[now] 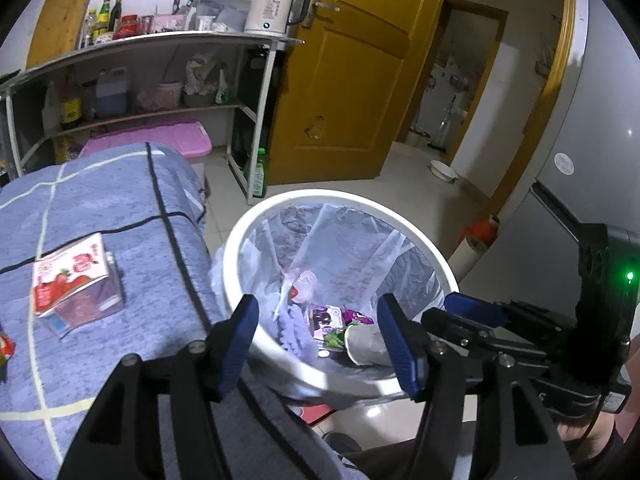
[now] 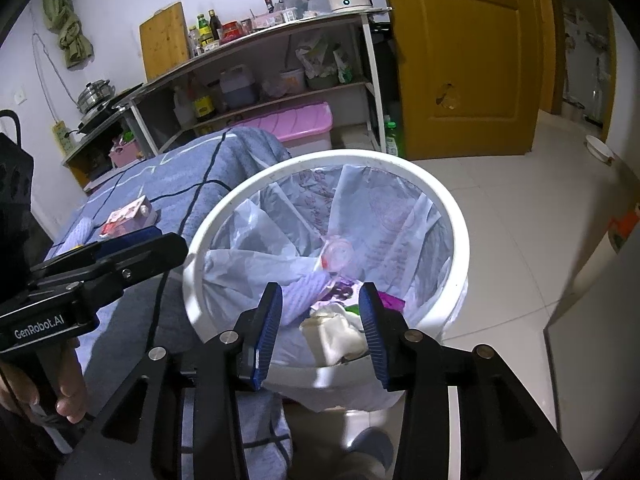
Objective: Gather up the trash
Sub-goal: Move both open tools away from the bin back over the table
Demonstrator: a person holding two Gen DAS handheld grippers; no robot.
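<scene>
Bin (image 1: 416, 216) with liner stood beside blue-covered table (image 1: 120, 200), trash already inside. Strawberry carton (image 1: 76, 284) lay on the cloth, uncollected. Both tongs hung over the rim: left gripper (image 1: 324, 340) wide open, empty; right gripper (image 2: 320, 332) partly open, empty. Best next: swing left over carton, pinch its flat sides.

place: home room | signs: bed (image 1: 100, 208); kitchen shelf (image 1: 132, 46); kettle (image 1: 272, 8); wooden door (image 1: 352, 72)
</scene>
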